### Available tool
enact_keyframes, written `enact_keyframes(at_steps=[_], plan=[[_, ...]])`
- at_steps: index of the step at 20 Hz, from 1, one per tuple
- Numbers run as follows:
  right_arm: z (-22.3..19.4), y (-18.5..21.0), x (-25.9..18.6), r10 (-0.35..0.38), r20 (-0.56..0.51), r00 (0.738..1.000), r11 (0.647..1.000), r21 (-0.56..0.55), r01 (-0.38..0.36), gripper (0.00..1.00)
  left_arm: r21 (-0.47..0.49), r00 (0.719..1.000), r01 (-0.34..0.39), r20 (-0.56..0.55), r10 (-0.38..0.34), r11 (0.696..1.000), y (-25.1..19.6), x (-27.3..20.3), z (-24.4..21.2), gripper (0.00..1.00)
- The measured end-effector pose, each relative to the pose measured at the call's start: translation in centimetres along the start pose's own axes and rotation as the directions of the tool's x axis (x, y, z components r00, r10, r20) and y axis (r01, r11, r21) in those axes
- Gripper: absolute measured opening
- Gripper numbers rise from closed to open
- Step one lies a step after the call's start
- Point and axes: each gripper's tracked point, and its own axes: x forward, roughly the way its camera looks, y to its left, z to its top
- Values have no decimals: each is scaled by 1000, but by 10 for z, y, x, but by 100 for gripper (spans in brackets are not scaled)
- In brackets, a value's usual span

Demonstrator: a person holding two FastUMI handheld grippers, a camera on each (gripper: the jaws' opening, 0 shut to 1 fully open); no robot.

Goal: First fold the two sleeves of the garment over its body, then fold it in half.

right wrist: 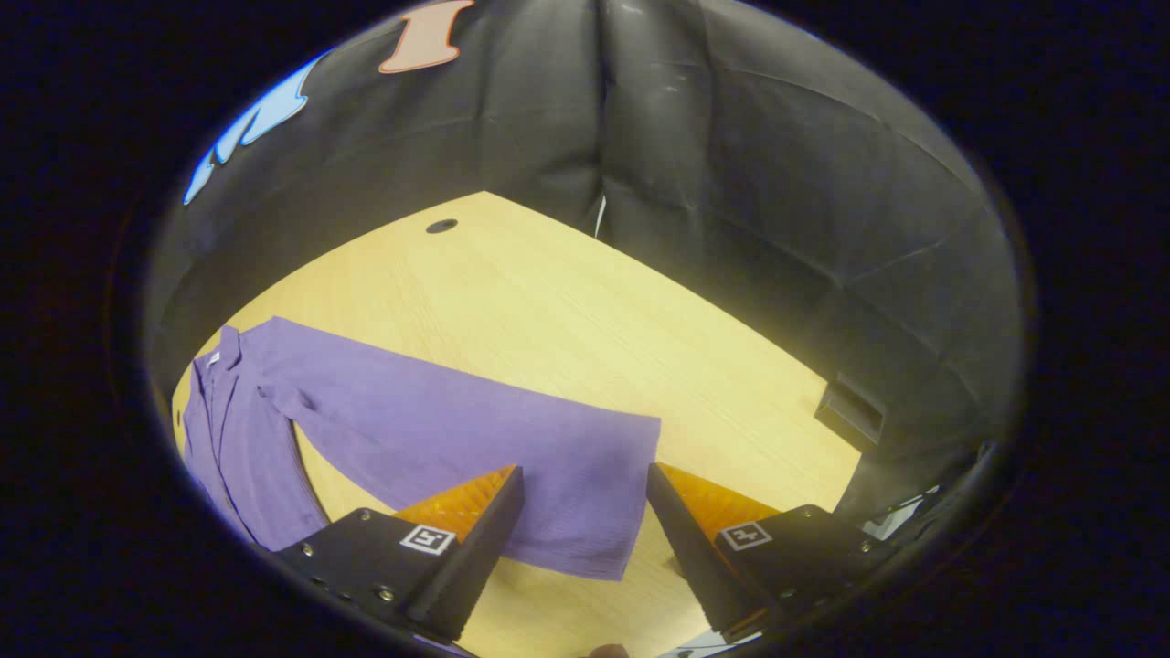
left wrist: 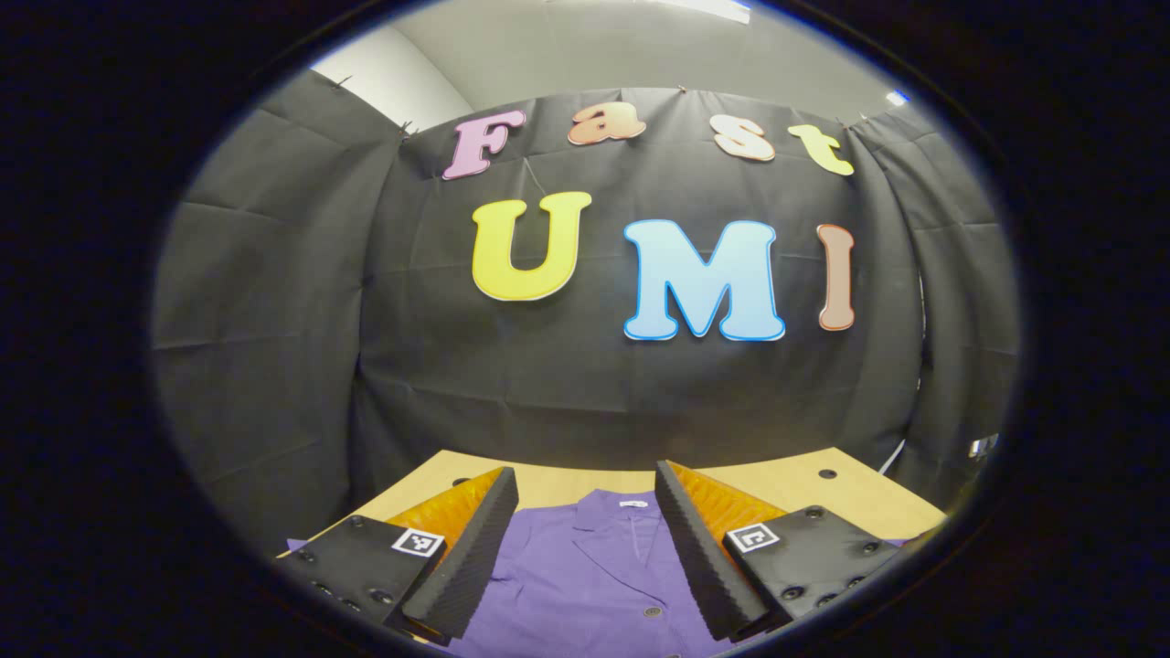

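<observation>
Purple garment (left wrist: 585, 567) spread flat on the wooden table (left wrist: 804, 484), front side up, collar toward the booth's back wall, buttons down the middle. Seen in the left gripper view, left gripper (left wrist: 585, 539) held above the chest of the garment, fingers wide apart and gripping nothing, pointed toward the collar; probably kept here over the centre line as a waiting position, not yet committed to a sleeve. In the right gripper view, right gripper (right wrist: 585, 530) also spread open and empty, aimed down at the cuff end of one long sleeve (right wrist: 475, 439), the cuff lying just between and ahead of the two fingers. Sleeve stretched straight out sideways from the shoulder across the bare table, well away from the body, so no fold made yet on this side. Hard to say whether the fingers already touch the cloth or only hang over it. Judged as the very start of the first step: approach to the cuff for a pinch, then a carry inward over the body. Open stance sensible here, since thin flat cloth needs both fingers low on each side of the edge before closing.
</observation>
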Motion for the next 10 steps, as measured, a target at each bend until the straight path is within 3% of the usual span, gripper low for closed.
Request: enact_keyframes(at_steps=[4, 10], plan=[[-13, -2, 9, -21, -35, 999, 1000, -16, 21, 90, 9, 1000, -2, 2, 2, 1000, 1, -2, 2, 96], [-22, 0, 10, 11, -51, 999, 997, 78, -7, 94, -2, 1000, -3, 2, 3, 1000, 4, -8, 1, 96]])
